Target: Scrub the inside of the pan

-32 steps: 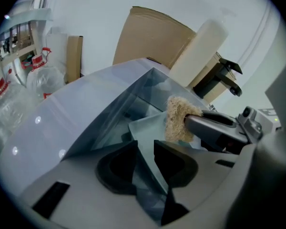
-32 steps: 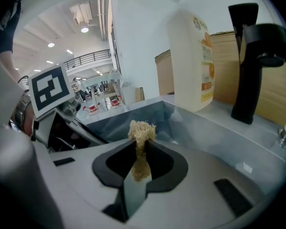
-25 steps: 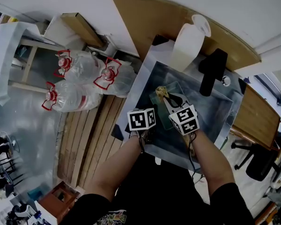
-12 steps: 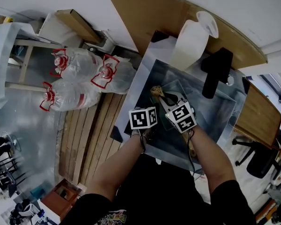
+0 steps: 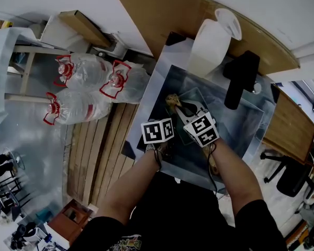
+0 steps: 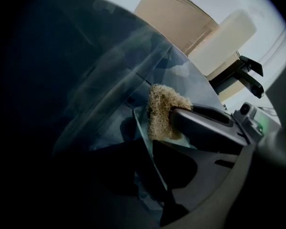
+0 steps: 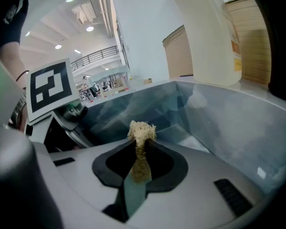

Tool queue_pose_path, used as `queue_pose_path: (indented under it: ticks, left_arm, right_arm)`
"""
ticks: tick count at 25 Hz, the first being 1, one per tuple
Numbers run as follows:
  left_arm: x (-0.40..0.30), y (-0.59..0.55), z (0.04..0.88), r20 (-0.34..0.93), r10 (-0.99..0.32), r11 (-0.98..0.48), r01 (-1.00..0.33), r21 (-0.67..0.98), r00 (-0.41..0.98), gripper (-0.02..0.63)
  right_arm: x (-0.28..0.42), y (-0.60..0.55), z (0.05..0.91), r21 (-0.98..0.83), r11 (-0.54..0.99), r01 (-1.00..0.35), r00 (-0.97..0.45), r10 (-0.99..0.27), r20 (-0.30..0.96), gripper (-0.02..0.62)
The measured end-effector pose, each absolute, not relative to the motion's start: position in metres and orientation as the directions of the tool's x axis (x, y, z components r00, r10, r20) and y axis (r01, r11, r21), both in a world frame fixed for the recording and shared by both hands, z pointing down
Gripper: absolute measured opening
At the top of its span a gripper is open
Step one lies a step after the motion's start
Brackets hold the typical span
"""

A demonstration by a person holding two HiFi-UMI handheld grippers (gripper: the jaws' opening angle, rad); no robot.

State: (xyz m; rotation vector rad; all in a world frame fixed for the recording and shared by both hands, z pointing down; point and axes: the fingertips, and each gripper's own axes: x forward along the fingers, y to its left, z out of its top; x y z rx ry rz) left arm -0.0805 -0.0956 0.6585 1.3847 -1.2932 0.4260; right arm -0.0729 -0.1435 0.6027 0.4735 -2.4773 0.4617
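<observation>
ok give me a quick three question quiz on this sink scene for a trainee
1. True or false: the right gripper is shut on a scrub pad.
2. What does the pan sit in? A: sink; B: crate; C: shelf.
3. Fill in: the pan is made of clear ____.
Key: 1 true; 2 A; 3 glass.

Three jugs [image 5: 68,69], two claws [image 6: 148,147] [image 7: 142,140], one pan [image 5: 197,94], one scrubber [image 6: 162,111]
</observation>
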Motion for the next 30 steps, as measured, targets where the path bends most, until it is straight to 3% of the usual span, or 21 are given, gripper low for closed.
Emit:
queue_pose_path:
  ticks: [8,14,24,30]
  left_arm:
    - [-0.081,-0.096,0.659,0.833,-0.447,0.252,-0.848,0.467,0.325,0.095]
    - [-0.081,-0.096,0.659,0.835,-0.45,0.251,-0.852,0.459,0.317,0.094]
    - [-0.081,-0.096,0.66,0.832,-0.455,0.26,-0.847,0.464,0.316,0.094]
    - [-0.08,-0.096,0.66,0.83,-0.455,0.264,-0.842,0.471,0.322,0.094]
  right_arm:
    - [-0.071,-0.146,0.606,-0.218,0.872,-0.439,-0.775,-0.245,0.583,0.069]
    - [-0.049,-0.163,0.611,-0.228,0.822,-0.522,-0.741,-0.305,0.599,0.069]
    - [0.0,-0.201,0.616,-0.08,0.657,-0.749,-0.501,-0.484,0.718,0.069]
    - [0.001,-0.201,0.616,-0.06,0.672,-0.739,-0.496,-0.482,0.722,0.068]
